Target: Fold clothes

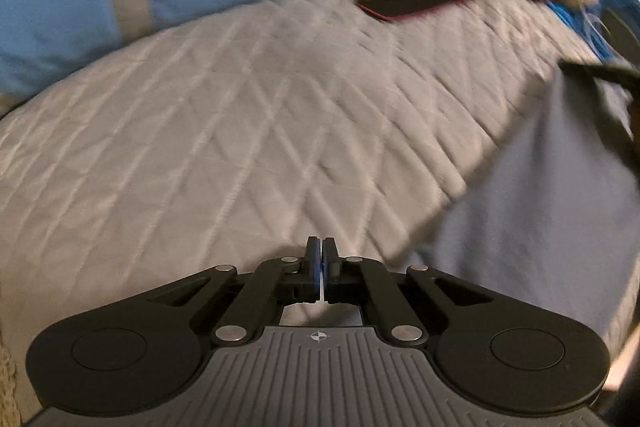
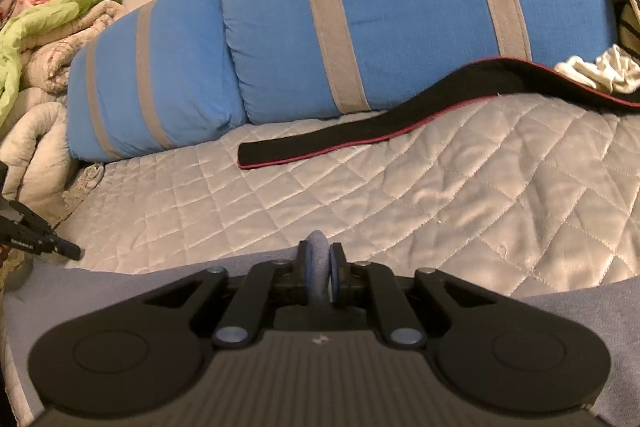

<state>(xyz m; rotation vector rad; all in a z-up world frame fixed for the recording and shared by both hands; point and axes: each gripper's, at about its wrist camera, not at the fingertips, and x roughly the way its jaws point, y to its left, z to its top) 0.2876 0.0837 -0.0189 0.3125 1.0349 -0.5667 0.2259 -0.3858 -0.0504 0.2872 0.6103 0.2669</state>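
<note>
A pale grey-blue garment (image 2: 568, 311) lies across the near part of the quilted bed (image 2: 400, 187). My right gripper (image 2: 321, 259) is shut on a bunched fold of this garment, which bulges up between its fingers. In the left wrist view the same garment (image 1: 540, 195) hangs at the right. My left gripper (image 1: 321, 255) is shut with its pads pressed together above the quilt (image 1: 240, 131); no cloth shows between them. The left gripper also shows at the left edge of the right wrist view (image 2: 40, 239).
Two blue pillows with grey stripes (image 2: 360, 19) lean at the head of the bed. A black strap with red edging (image 2: 400, 123) lies on the quilt before them. Folded blankets (image 2: 52, 39) are piled at the left, loose clothes (image 2: 600, 71) at the right.
</note>
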